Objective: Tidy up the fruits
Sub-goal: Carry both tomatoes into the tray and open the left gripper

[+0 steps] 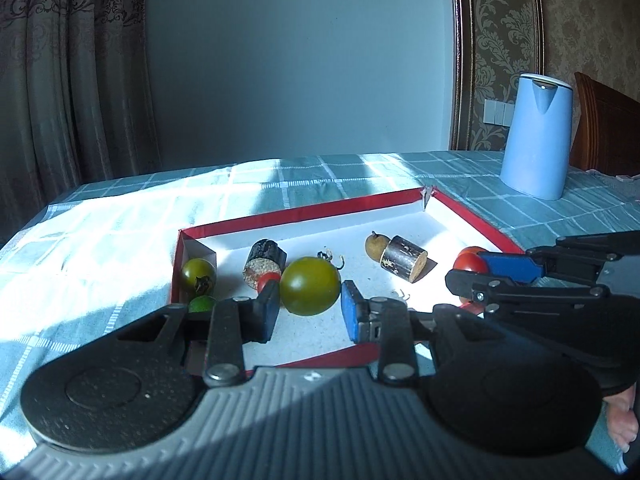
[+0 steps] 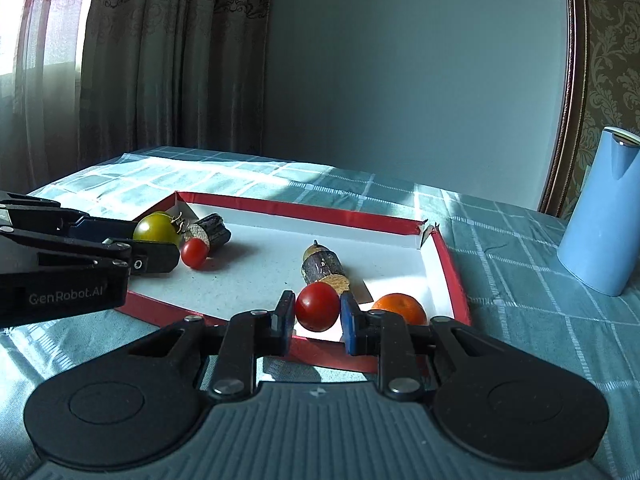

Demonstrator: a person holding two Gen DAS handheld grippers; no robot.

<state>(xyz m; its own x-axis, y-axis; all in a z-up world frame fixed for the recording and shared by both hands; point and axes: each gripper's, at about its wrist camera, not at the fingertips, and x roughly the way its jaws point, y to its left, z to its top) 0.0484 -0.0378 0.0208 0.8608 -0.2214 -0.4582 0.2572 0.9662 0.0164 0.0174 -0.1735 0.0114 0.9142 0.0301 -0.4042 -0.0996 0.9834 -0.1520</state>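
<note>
Tomatoes fill both my grippers: left gripper [image 1: 309,309] clamps a green tomato [image 1: 310,286] over the tray's [image 1: 280,215] near edge, right gripper [image 2: 315,316] pinches a red tomato [image 2: 317,306] above its near-right corner.

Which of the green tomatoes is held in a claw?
The big green tomato, between the left claw's pads; the smaller green tomato sits free in the box corner.

Sunlit checked tablecloth [image 1: 120,216], patterned curtains [image 1: 60,60], plain blue-grey wall [image 1: 300,60], damask wallpaper [image 1: 580,20].
</note>
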